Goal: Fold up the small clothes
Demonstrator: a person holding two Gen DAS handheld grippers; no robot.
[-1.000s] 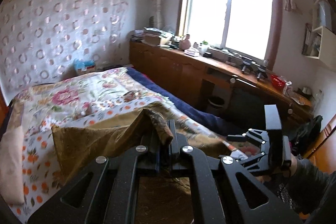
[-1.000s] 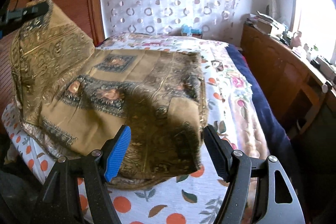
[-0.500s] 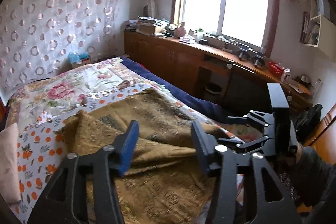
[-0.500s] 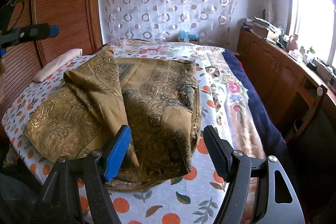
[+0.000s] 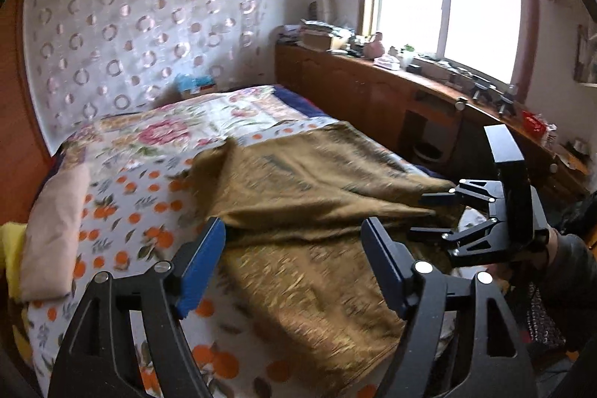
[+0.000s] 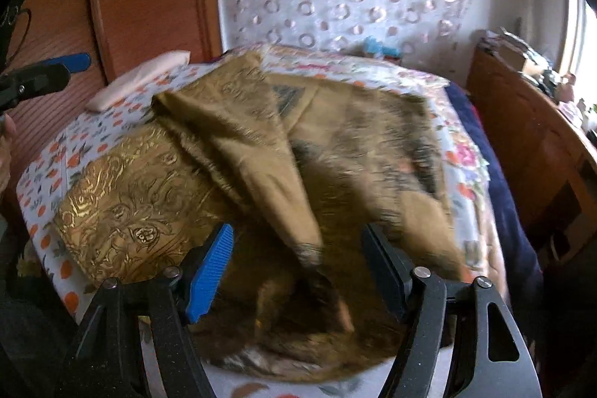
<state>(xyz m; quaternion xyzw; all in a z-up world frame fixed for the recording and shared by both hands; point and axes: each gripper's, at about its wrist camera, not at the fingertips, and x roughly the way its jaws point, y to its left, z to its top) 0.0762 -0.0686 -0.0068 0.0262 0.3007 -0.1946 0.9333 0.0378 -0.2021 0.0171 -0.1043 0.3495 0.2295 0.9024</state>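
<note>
Gold-brown ornate cloth [image 6: 283,174] lies on white bedsheet [image 5: 123,211] printed with oranges.

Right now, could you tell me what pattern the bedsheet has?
Oranges with green leaves on the white bedsheet, clearest in the left wrist view.

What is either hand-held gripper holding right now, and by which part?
Nothing is held. The left hand-held gripper is opening, empty, above the gold patterned cloth. The right hand-held gripper is closing around the cloth's near folded edge, its pads not yet pressing.

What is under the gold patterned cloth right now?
The gold patterned cloth lies rumpled on the orange-print bedsheet, which shows around its edges. Part of the cloth is folded over itself, so its lower layer is partly covered. Anything else beneath is hidden.
</note>
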